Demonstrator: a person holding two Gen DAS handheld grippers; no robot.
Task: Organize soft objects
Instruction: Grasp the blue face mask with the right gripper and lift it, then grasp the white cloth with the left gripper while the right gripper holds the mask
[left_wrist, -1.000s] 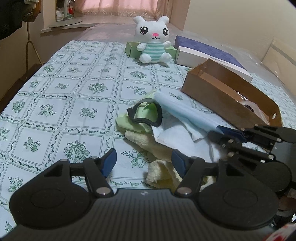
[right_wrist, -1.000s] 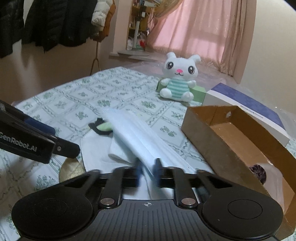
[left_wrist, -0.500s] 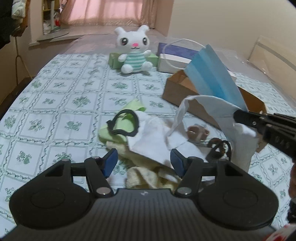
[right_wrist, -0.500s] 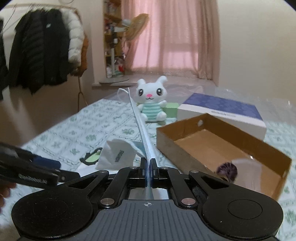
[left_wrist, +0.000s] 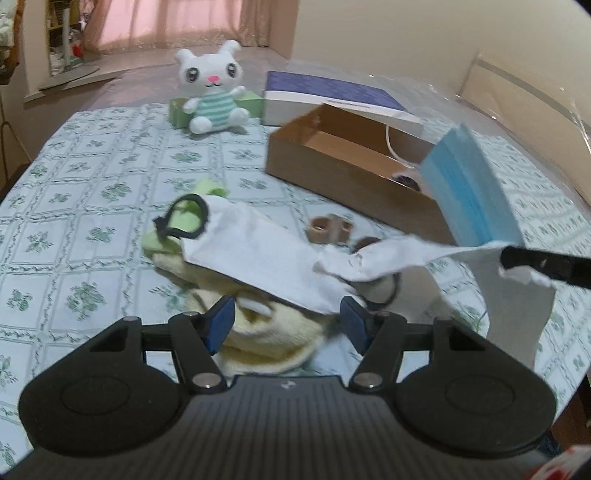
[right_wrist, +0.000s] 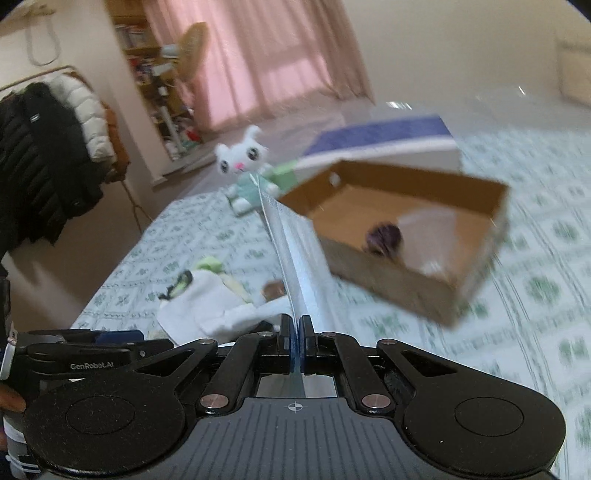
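Right gripper (right_wrist: 295, 334) clamped tight on blue pleated face mask (right_wrist: 291, 258), thin edge-on sheet rising from pads, lifted off bed and near open cardboard box (right_wrist: 476, 254). Same mask in left view (left_wrist: 469, 188): flat, rectangular, ribbed blue, white elastic loop at far end, held up in front of box's near corner. Right gripper tip (left_wrist: 517, 258) also pinching torn edge of white paper wrapper (left_wrist: 258, 254), which drapes back to the pile.

Left gripper (left_wrist: 288, 325) jaws wide apart, nothing pinched, poised over pale yellow fleecy cloth (left_wrist: 269, 339), soft and bunched, under wrapper.

Cardboard box: shallow, brown, rectangular, open top, small round hole in end wall. Inside: dark purple fuzzy round item (right_wrist: 384, 236), plus something pale at near wall, too blurred to tell.

Rest of pile on bed: light green cloth (left_wrist: 181, 225) with black elastic loop (left_wrist: 184, 218) on top; tan ring-shaped item (left_wrist: 328, 229) just beside wrapper.

Bed cover (left_wrist: 92, 206): white, green floral squares. At far end: white plush bunny (left_wrist: 212, 92), green-striped shirt, seated upright against green box (left_wrist: 181, 110); white box with navy lid (left_wrist: 325, 96) behind cardboard box.
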